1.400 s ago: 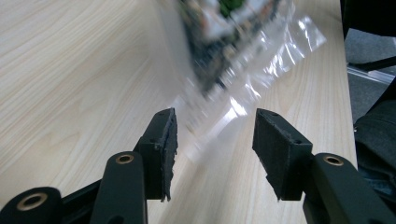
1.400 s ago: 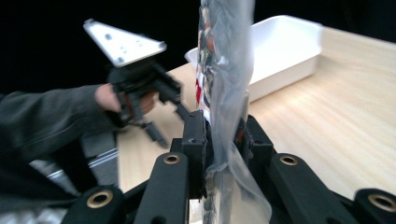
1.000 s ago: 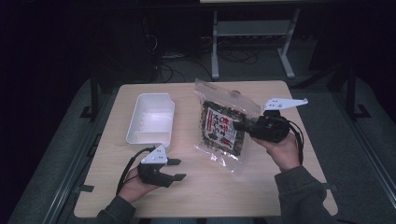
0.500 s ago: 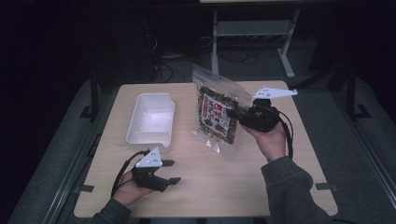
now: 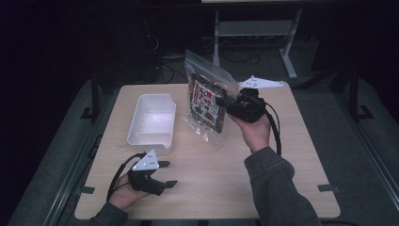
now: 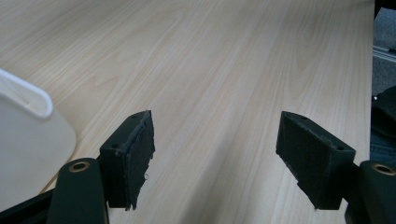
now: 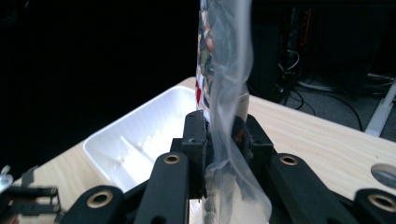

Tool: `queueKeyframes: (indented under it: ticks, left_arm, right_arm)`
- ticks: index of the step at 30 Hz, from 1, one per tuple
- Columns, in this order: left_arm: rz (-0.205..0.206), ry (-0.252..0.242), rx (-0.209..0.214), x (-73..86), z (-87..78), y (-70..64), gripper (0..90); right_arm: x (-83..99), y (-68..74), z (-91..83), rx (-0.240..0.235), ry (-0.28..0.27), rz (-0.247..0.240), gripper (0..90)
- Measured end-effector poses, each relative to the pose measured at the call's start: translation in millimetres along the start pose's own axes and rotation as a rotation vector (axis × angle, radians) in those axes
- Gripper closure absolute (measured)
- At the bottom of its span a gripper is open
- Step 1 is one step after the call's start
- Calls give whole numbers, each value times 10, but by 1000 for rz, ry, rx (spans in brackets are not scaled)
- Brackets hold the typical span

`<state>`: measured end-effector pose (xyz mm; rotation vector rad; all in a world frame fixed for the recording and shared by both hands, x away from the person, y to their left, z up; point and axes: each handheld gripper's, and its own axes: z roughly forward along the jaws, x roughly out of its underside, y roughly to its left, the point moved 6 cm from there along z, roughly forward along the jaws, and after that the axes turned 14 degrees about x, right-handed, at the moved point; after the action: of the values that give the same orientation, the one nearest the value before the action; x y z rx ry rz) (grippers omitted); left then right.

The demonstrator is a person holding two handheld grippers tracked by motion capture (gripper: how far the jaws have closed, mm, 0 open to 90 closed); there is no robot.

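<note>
A clear plastic bag of snacks (image 5: 205, 96) with a red and dark printed label hangs in the air above the table's middle. My right gripper (image 5: 229, 102) is shut on its right edge. In the right gripper view the bag (image 7: 223, 79) rises edge-on from between the closed jaws of the right gripper (image 7: 223, 140). A white rectangular tray (image 5: 153, 122) sits empty on the table to the left of the bag, and the tray (image 7: 140, 140) lies behind the bag in the right gripper view. My left gripper (image 5: 165, 174) rests open near the table's front left; the left gripper (image 6: 215, 158) holds nothing.
The light wooden table (image 5: 282, 155) has bare surface at right and front centre. A corner of the white tray (image 6: 28, 135) lies just left of the left gripper. Beyond the table's far edge are a metal stand (image 5: 254, 28) and cables on a dark floor.
My right gripper has lifted the bag off the table and carried it up and toward the far side, turning it upright. The left gripper has hardly moved.
</note>
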<state>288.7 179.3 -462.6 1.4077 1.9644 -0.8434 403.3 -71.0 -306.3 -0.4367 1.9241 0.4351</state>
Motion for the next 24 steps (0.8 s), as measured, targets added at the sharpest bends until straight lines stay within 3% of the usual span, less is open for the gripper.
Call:
queueKeyframes:
  ticks: [12, 24]
  left_arm:
    - [-8, -4, -12, 32, -40, 21, 260]
    - [-15, 5, -20, 66, -49, 57, 252]
  right_arm:
    - [-262, 262, 305, 26, -49, 14, 750]
    - [-398, 553, 655, 28, -60, -3, 750]
